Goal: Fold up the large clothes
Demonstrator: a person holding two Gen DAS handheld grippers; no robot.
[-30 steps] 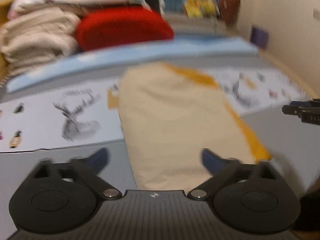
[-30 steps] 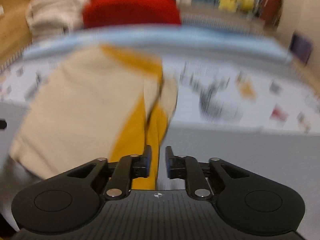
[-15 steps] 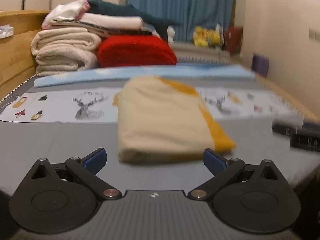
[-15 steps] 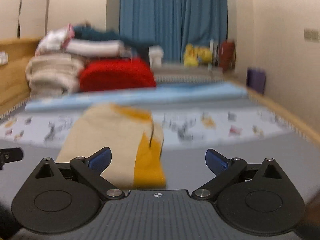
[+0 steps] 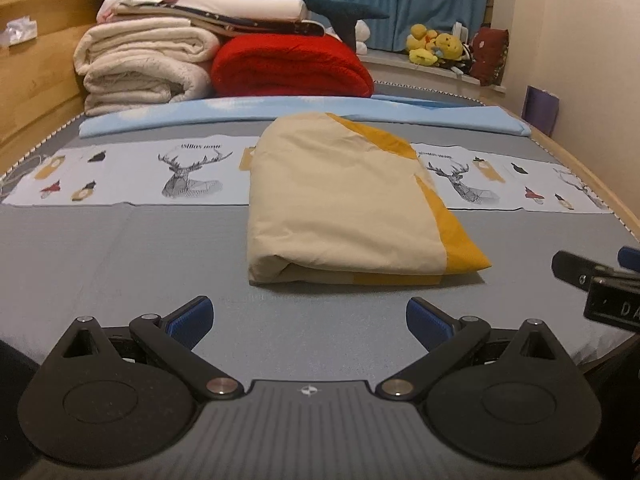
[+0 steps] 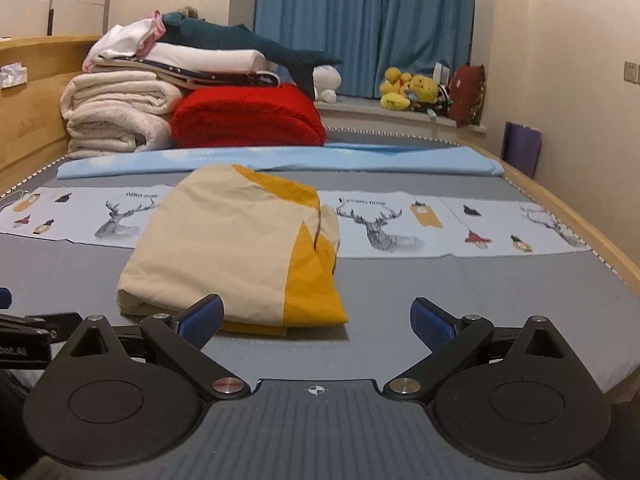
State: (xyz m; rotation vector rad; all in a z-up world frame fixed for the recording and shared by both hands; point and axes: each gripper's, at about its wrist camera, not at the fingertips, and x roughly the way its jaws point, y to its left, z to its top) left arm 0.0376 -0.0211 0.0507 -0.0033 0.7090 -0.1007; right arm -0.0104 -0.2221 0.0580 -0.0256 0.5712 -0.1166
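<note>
A cream and mustard-yellow garment (image 5: 344,204) (image 6: 236,244) lies folded into a thick rectangle in the middle of the grey bed (image 5: 120,264). My left gripper (image 5: 308,322) hovers open near the bed's front edge, a short way back from the fold, with nothing between its blue pads. My right gripper (image 6: 316,320) is open too and holds nothing; the garment's near right corner sits just beyond its left pad. The right gripper's black tip (image 5: 592,280) shows at the right edge of the left wrist view.
Stacked cream blankets (image 5: 144,64), a red blanket (image 5: 288,66) and other folded linen stand at the bed's far end. A light blue sheet (image 5: 280,114) and a deer-print strip (image 6: 440,224) cross the bed. A wooden bed frame (image 6: 580,216) runs on the right, a wall beyond it.
Both grippers have pulled back from the garment toward the front edge of the bed. The right gripper, nearly shut at the yellow edge a second ago, now stands wide open and holds nothing.
</note>
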